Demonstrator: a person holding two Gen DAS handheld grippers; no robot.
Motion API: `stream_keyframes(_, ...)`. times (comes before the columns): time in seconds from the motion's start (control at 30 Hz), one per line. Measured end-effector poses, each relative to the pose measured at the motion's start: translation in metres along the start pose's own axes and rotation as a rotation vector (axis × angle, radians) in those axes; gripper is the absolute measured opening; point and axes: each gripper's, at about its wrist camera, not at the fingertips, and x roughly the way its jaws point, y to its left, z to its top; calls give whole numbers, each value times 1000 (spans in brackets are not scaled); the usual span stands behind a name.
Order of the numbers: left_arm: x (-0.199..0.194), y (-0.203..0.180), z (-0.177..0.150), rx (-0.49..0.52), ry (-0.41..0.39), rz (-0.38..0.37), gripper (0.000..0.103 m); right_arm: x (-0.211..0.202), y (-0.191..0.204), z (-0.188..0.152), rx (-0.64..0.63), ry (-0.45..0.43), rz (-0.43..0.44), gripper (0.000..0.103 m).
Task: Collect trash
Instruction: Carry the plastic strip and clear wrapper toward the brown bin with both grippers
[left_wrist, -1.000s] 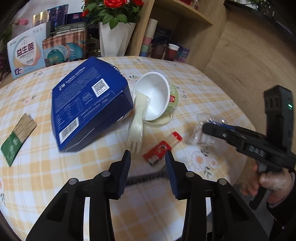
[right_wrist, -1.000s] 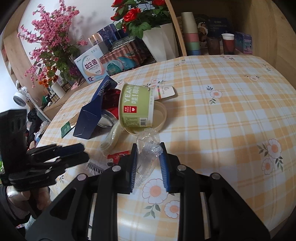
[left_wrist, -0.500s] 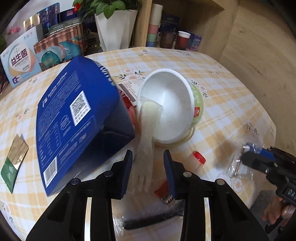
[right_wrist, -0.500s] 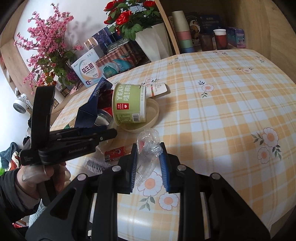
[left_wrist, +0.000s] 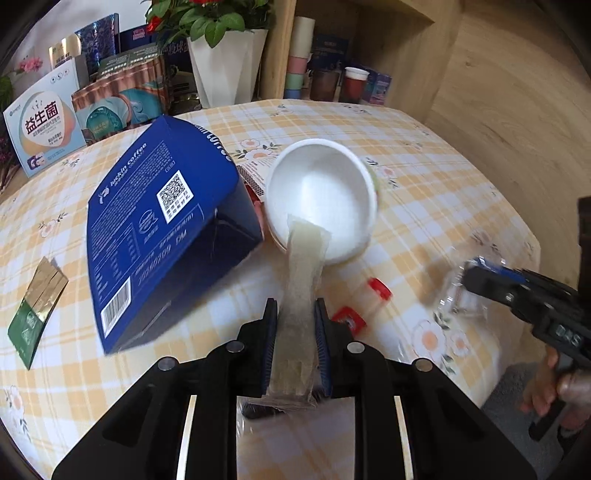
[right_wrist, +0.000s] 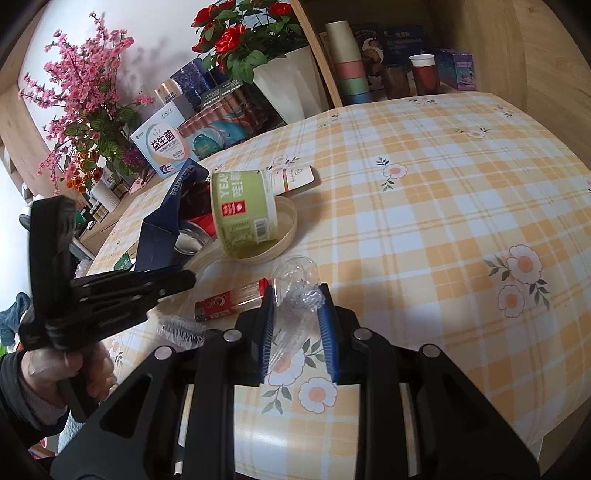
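Checked tablecloth (left_wrist: 424, 206) | wrapped fork (left_wrist: 301, 295) lengthwise between closing left claw (left_wrist: 295, 325), toward bowl (left_wrist: 321, 199)

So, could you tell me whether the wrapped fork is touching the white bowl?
Touching. In the left wrist view the wrapped fork runs up from between the closing left gripper jaws, and its far end lies over the white bowl rim, resting on it.

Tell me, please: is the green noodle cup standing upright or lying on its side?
On its side. The green noodle cup has its label wall facing up, and its white, empty-looking inside faces the left camera.
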Motion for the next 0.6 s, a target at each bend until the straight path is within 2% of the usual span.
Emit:
stream_keyframes(0.33,-42,-11,-17,5,-83,-5,20,-13,7,-3,-14,-2,-15,26)
stream_keyframes(0.6,-76,-4,-25,-40,-126,-16,20,-25,20,-3,-31,-12,-8,26)
